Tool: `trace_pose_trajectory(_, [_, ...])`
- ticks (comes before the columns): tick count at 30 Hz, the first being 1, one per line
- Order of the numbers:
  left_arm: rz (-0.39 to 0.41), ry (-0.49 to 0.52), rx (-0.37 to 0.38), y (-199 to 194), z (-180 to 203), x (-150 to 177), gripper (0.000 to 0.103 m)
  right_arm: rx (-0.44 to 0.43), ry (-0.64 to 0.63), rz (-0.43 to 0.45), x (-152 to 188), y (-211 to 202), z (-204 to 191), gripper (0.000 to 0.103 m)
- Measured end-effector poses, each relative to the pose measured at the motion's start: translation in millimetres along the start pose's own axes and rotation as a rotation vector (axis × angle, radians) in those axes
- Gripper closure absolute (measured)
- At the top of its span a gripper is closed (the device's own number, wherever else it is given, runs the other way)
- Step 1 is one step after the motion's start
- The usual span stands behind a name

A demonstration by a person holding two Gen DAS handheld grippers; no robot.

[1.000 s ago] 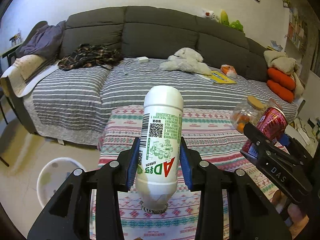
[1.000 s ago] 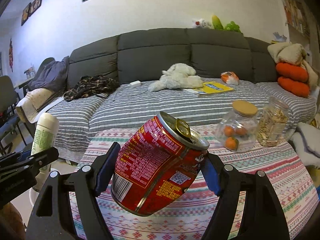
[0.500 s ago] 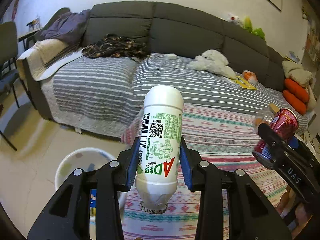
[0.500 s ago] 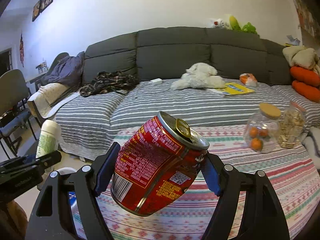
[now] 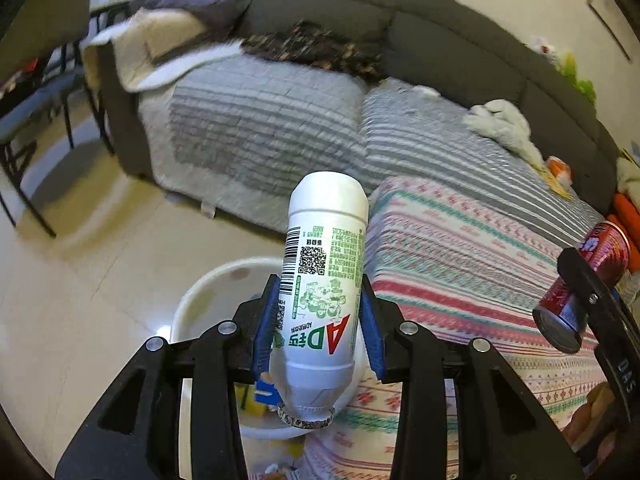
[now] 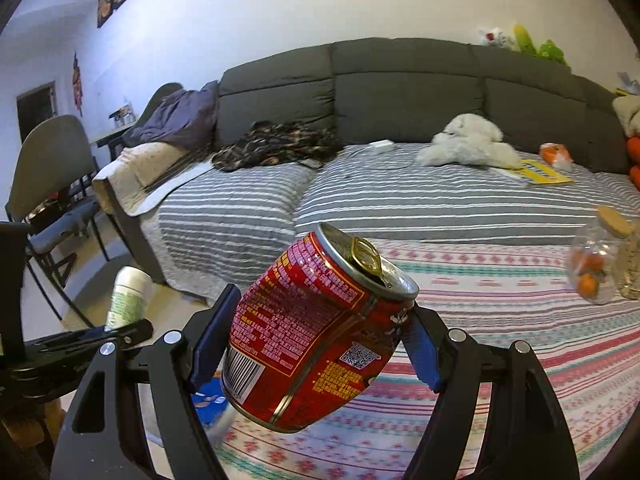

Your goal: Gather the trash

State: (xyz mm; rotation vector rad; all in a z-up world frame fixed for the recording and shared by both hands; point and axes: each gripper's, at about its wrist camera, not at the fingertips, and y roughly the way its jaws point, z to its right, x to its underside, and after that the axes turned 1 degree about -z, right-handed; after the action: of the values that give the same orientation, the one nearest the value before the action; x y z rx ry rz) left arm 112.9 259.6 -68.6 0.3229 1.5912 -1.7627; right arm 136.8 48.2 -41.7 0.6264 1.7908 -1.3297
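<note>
Two sets of fingers pinch trash: left, an inverted bottle (image 5: 320, 292); right, a can (image 6: 316, 332) tilted top-right.

The white bottle (image 5: 322, 292) carries green-and-red "AD" lettering upside down, with a barcode and QR code; "DAS" marks the right gripper (image 5: 624, 368) arm; the red can's (image 6: 316, 332) print is illegible

The left gripper (image 5: 318, 332) is held forward and tilted slightly downward, its blue-padded jaws clamped on a white bottle (image 5: 322, 292). The right gripper (image 6: 316, 344) is held level beside it, jaws closed around a tilted red can (image 6: 312, 332).
</note>
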Motion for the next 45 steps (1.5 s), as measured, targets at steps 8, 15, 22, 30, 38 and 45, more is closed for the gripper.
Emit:
trace_pose_trajectory(8, [-0.012, -0.086, -0.034, -5.9, -38.4, -7.8, 0.038, -0.05, -0.033, -0.031, 5.8, 23.1, -41.1, 0.029])
trace_pose_trajectory(15, [0.087, -0.172, -0.089, -36.5, -74.9, -17.5, 0.033, -0.086, -0.073, -0.058, 13.5, 41.3, -78.7, 0.029])
trace_pose_trajectory(22, [0.152, -0.238, -0.122, -58.1, -105.0, -23.7, 0.029, -0.12, -0.122, -0.087, 19.3, 57.9, -118.1, 0.028])
trace_pose_trajectory(30, [0.247, -0.259, -0.209, -79.1, -118.0, -30.0, 0.017, -0.13, -0.189, -0.065, 13.5, 54.9, -149.2, 0.007])
trace_pose_trajectory(38, [0.327, -0.266, -0.235, -98.7, -115.7, -32.4, 0.007, -0.035, -0.205, -0.057, 1.5, 45.2, -140.5, 0.007])
trace_pose_trajectory(45, [0.365, -0.164, -0.333, -100.2, -85.2, -26.0, 0.007, 0.03, -0.174, -0.023, -14.8, 27.8, -111.8, 0.007])
